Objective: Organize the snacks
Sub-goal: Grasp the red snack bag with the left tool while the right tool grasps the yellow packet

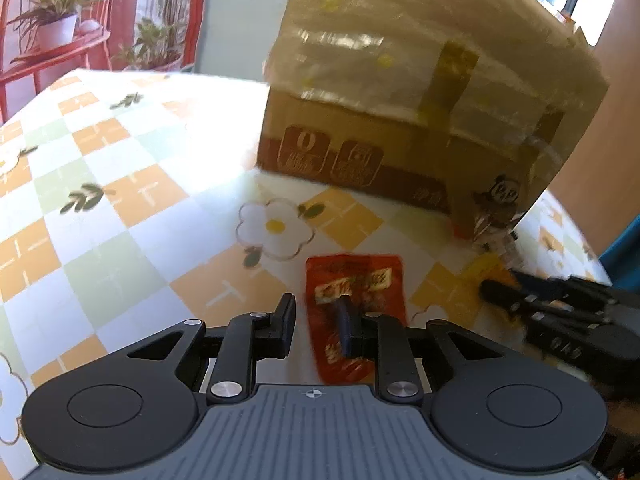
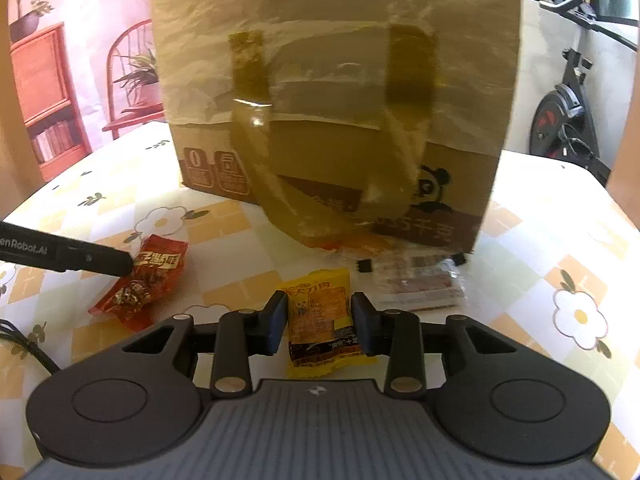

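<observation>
A red snack packet [image 1: 354,312] lies on the table under my left gripper [image 1: 316,320], whose open jaws straddle its left part. It also shows in the right wrist view [image 2: 148,280], with a left finger [image 2: 96,258] over it. A yellow snack packet [image 2: 322,320] lies between the open jaws of my right gripper [image 2: 320,320], not pinched. A clear packet [image 2: 416,280] lies just beyond, against a taped cardboard box [image 2: 332,108]. The box also shows in the left wrist view [image 1: 420,92], where the right gripper [image 1: 560,312] enters from the right.
The table wears a checked orange, green and white cloth with flower prints [image 1: 274,226]. Red chairs and potted plants [image 1: 56,16] stand beyond the far edge. An exercise bike [image 2: 568,112] stands at the back right.
</observation>
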